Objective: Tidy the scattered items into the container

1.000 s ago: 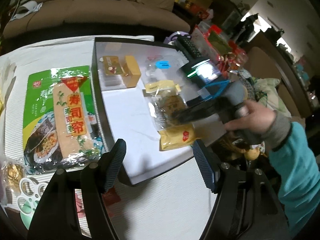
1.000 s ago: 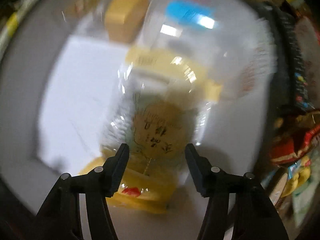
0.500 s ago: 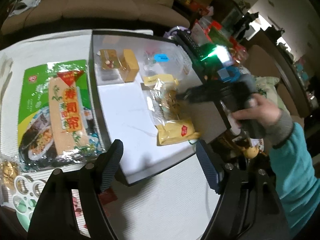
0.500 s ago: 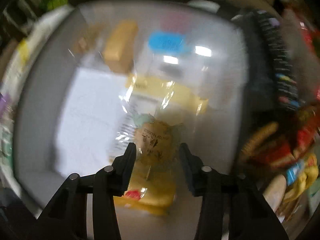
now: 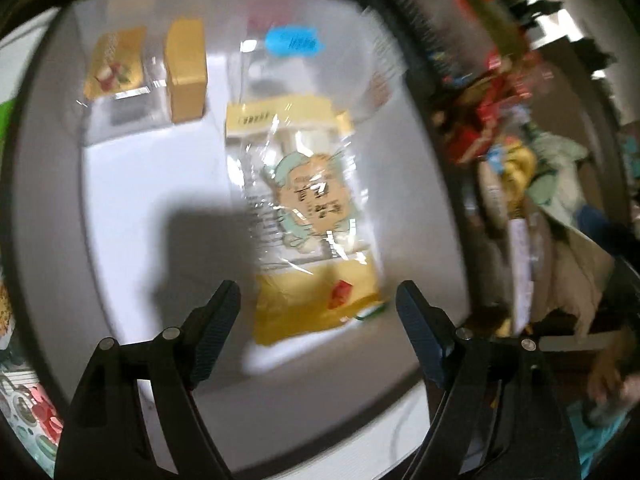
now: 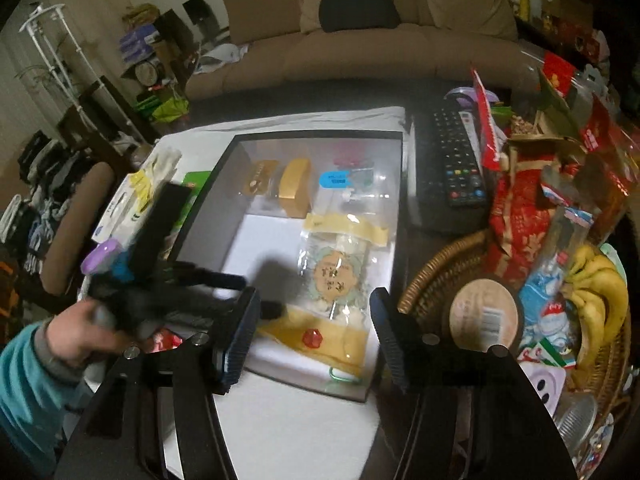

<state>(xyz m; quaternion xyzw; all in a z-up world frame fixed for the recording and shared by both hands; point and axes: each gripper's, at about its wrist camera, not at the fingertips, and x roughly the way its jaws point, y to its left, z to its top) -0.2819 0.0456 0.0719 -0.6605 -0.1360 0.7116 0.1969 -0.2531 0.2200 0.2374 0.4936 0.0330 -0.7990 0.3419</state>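
Observation:
The container (image 6: 208, 200) is a shallow black-rimmed box with a white floor. In it lie a clear snack bag (image 5: 308, 200) with a cartoon label and yellow ends, a yellow block (image 5: 186, 72), a gold packet (image 5: 116, 64) and a blue-labelled bag (image 5: 294, 42). My left gripper (image 5: 318, 312) hangs open low over the box, the bag's near yellow end showing between its fingers, untouched. In the right wrist view the left gripper (image 6: 256, 292) reaches in from the left in a person's hand (image 6: 76, 332). My right gripper (image 6: 314, 336) is higher up, jaws opening, nothing between them.
A wicker basket (image 6: 432, 272) with bananas and snack packs stands right of the box. A black remote (image 6: 460, 168) lies at the back right. A green seaweed packet (image 6: 196, 178) sits left of the box on the white cloth (image 6: 300, 420). A sofa (image 6: 360, 52) is behind.
The right gripper let go of the clear snack bag and rose away from the box. The left gripper swung in over the box and came down near the bag's yellow end.

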